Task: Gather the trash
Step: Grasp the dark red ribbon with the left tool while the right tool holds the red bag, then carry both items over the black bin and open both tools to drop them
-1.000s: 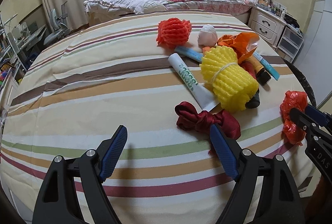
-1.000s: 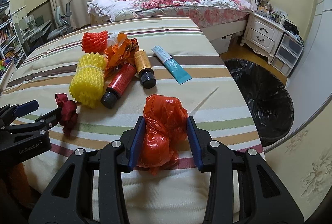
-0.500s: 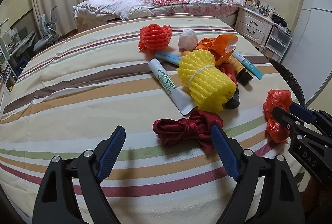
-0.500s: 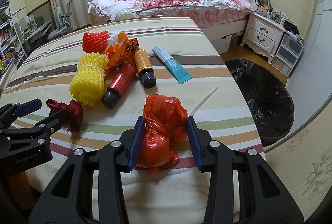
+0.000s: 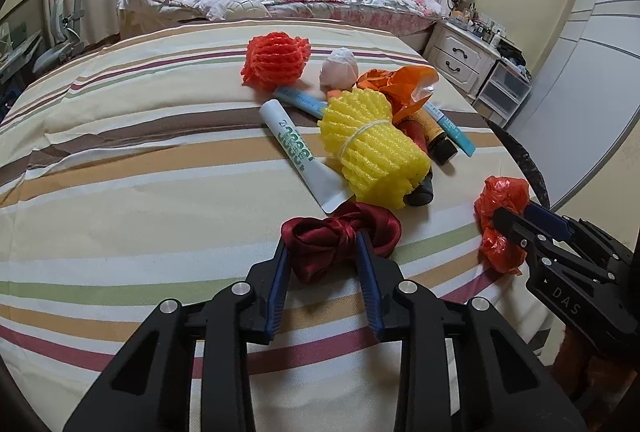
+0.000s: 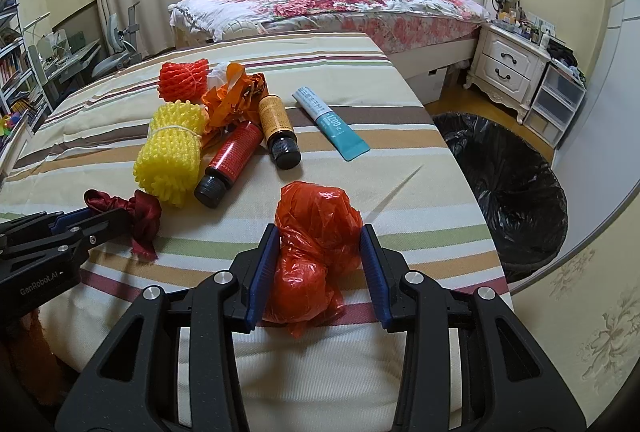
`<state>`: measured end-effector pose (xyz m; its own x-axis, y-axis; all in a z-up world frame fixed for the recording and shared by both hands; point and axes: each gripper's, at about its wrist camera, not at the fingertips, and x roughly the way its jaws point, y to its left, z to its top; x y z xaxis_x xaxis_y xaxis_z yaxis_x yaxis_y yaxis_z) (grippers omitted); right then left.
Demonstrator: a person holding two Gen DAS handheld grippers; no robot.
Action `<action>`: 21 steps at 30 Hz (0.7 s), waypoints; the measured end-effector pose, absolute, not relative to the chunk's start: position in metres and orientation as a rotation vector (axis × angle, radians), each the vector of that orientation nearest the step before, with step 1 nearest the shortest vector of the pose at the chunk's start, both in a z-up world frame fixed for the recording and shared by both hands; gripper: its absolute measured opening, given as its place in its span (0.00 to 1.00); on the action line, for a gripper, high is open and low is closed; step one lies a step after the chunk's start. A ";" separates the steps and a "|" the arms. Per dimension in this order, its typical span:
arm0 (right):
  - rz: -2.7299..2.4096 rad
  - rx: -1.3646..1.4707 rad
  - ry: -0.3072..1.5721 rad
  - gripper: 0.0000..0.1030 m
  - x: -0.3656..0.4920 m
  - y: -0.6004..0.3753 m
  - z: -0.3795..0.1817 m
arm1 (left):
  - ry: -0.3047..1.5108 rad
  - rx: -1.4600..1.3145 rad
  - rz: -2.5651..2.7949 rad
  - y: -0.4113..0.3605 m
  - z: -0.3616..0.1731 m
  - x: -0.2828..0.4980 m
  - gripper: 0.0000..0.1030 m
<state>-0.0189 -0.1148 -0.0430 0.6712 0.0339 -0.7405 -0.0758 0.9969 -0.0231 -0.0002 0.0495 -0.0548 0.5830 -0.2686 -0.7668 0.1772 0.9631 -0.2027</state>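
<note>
Pinching the dark red ribbon [image 5: 340, 236], the left gripper [image 5: 323, 244] has its blue pads [image 5: 278, 280] pressed against the bundle on the striped tablecloth [image 5: 120, 168], just in front of the yellow foam net [image 5: 372, 148]. Right of that net, the right gripper [image 6: 318, 252] clamps the crumpled red plastic bag [image 6: 316, 244] between its jaws. A black-lined bin [image 6: 508, 184] stands on the floor farther right, beyond the table edge.

left gripper [image 5: 322, 246]: jaws clamped | right gripper [image 6: 318, 244]: jaws clamped, low
</note>
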 end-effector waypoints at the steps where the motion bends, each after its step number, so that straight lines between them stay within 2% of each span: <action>1: 0.062 -0.053 0.833 0.39 -0.019 -0.115 -0.043 | 0.904 -0.106 -0.257 0.050 -0.053 -0.001 0.31; 12: 0.057 -0.090 0.820 0.38 -0.021 -0.110 -0.042 | 0.738 -0.041 -0.217 0.052 -0.022 -0.021 0.31; 21: 0.052 -0.044 0.772 0.38 -0.022 -0.123 -0.028 | 0.673 -0.065 -0.184 0.056 -0.008 -0.015 0.31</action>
<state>-0.0220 -0.1226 -0.0282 0.7154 0.0312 -0.6980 -0.0633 0.9978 -0.0202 -0.0155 0.0561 -0.0080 0.7664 -0.1907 -0.6134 0.1487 0.9817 -0.1193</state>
